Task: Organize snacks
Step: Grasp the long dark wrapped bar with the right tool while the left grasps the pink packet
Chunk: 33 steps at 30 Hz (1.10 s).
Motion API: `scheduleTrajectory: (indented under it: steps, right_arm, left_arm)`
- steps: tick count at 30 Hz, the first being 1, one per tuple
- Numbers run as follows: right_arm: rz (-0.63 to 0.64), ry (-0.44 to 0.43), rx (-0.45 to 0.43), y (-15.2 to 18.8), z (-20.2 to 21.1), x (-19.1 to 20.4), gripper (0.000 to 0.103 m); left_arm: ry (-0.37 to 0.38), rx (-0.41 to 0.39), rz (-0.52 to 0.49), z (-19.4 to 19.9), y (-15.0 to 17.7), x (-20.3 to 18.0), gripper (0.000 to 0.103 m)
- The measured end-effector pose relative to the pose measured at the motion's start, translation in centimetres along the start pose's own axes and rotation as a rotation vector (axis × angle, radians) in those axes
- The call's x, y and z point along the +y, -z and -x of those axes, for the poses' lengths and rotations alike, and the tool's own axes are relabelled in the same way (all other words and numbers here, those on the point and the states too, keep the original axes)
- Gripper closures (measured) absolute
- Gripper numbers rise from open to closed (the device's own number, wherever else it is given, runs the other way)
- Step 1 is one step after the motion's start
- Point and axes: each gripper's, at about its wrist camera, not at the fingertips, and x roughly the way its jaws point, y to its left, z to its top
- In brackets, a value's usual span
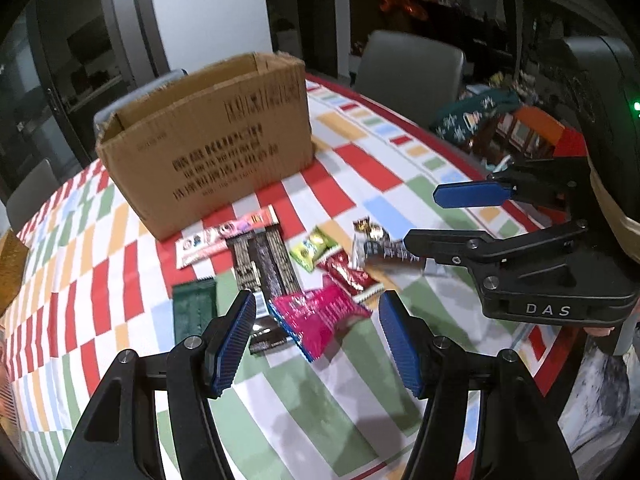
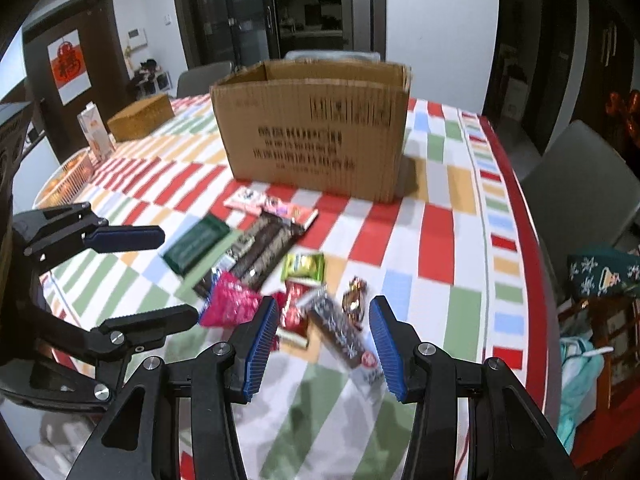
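Snacks scattered on checkered worktop (image 1: 360, 168) in front of open cardboard box (image 1: 208, 136); left gripper (image 1: 316, 336) fingers spread, nothing clasped, above pink packet (image 1: 320, 316); right gripper (image 2: 322, 344) fingers parted, nothing gripped, over dark speckled bar (image 2: 340, 332); green bar (image 2: 196, 244), yellow-green packet (image 2: 304, 266) lie nearby.

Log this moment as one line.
left hand-held gripper: open over pink foil packet | right hand-held gripper: open over dark snack bar | brown cardboard box: open
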Motion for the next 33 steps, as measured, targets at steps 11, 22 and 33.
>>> scheduleTrajectory:
  steps: [11,22,33]
  right_arm:
    - [0.001,0.016,0.115,1.6,-3.4,-0.4,0.055]
    - [0.009,0.028,0.192,2.1,-6.0,-1.2,0.055]
    - [-0.005,0.008,0.223,1.6,-7.7,-1.9,0.055]
  left_arm:
    - [0.016,0.113,-0.105,-3.9,0.1,0.1,0.035]
    - [-0.006,0.216,-0.244,-7.6,-0.4,-0.7,0.034]
    - [0.056,0.223,-0.252,-8.7,-0.8,-1.0,0.045]
